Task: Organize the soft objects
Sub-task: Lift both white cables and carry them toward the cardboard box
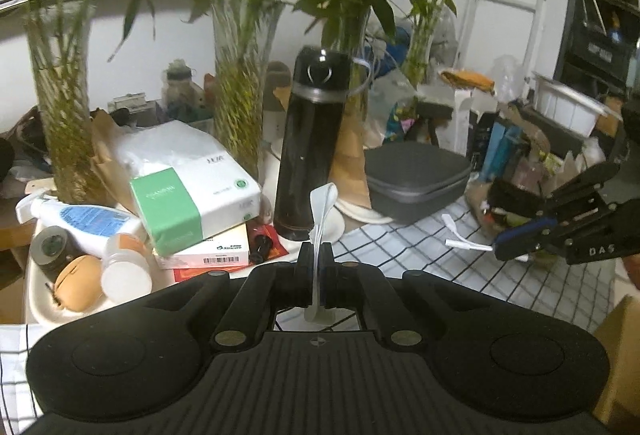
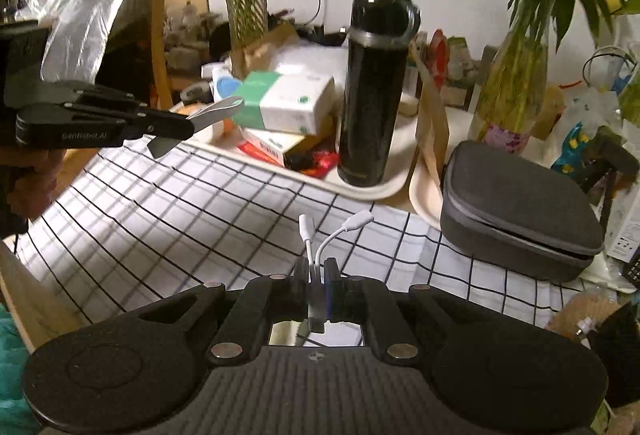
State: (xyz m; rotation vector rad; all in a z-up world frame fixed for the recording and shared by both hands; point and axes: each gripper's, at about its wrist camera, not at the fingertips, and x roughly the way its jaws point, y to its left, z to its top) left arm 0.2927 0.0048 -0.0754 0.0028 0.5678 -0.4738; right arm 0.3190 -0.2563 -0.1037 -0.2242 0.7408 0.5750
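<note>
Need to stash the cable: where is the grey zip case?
Right wrist view, right side: the grey zip case lies on the checked cloth, right of the black flask.

The desk (image 2: 200,219) is covered by a white cloth with a black grid. At the far side a cream tray (image 2: 384,187) lies on it, and to the right a grey zipped case (image 2: 516,211) lies beside the tray.

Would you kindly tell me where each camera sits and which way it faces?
Left wrist: behind the left tongs, shut on a white strap, facing the black flask; the right tongs show at right.
Right wrist: behind the right tongs, shut on a white cable, facing the checked cloth; the left tongs show at left.
Shared: flask, grey case, tissue box.
</note>
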